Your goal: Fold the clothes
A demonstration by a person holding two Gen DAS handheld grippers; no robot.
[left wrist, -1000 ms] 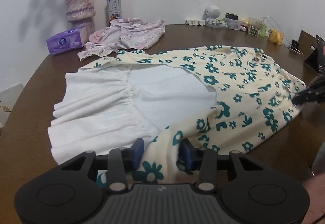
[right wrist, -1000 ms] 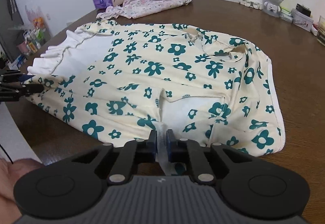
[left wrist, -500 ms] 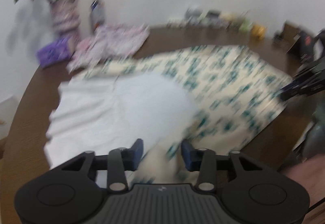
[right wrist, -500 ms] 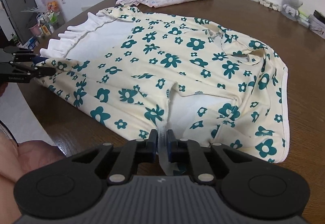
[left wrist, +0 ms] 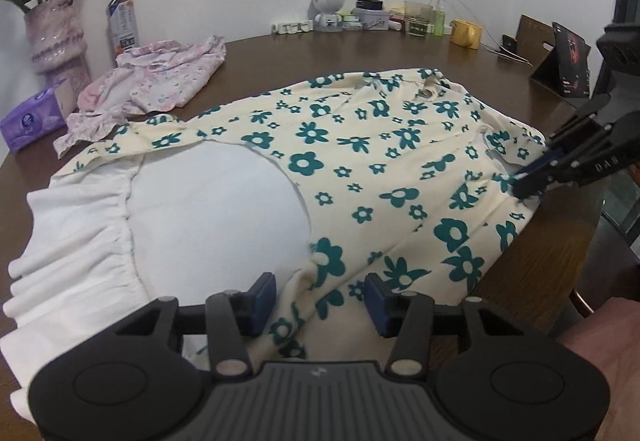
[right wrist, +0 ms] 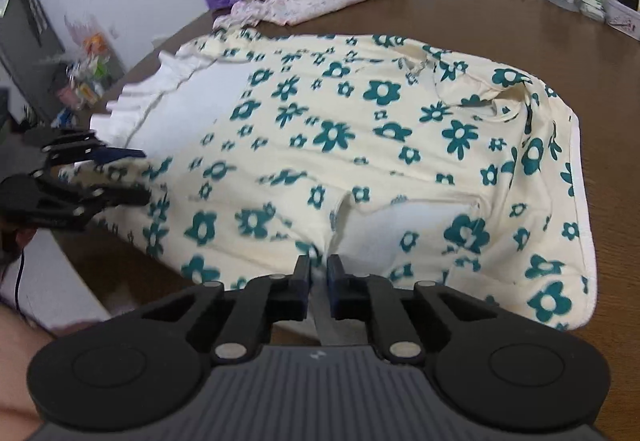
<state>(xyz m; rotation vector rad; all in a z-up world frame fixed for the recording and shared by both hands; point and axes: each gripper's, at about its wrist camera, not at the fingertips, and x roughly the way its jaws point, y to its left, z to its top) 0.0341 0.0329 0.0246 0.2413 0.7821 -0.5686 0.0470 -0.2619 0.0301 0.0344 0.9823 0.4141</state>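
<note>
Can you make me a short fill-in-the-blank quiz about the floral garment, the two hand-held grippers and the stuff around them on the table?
1. The flowers printed on the cream garment are ____ in colour.
2. The right hand-held gripper is shut on the garment's ____.
3. The tissue pack beside the vase is ____.
4. The left hand-held gripper has its jaws standing ____ with cloth lying between them.

Missing words: teal (dark green); edge; purple; apart

Right gripper [left wrist: 524, 177] arm carries faint letters "DAB" (last uncertain)
</note>
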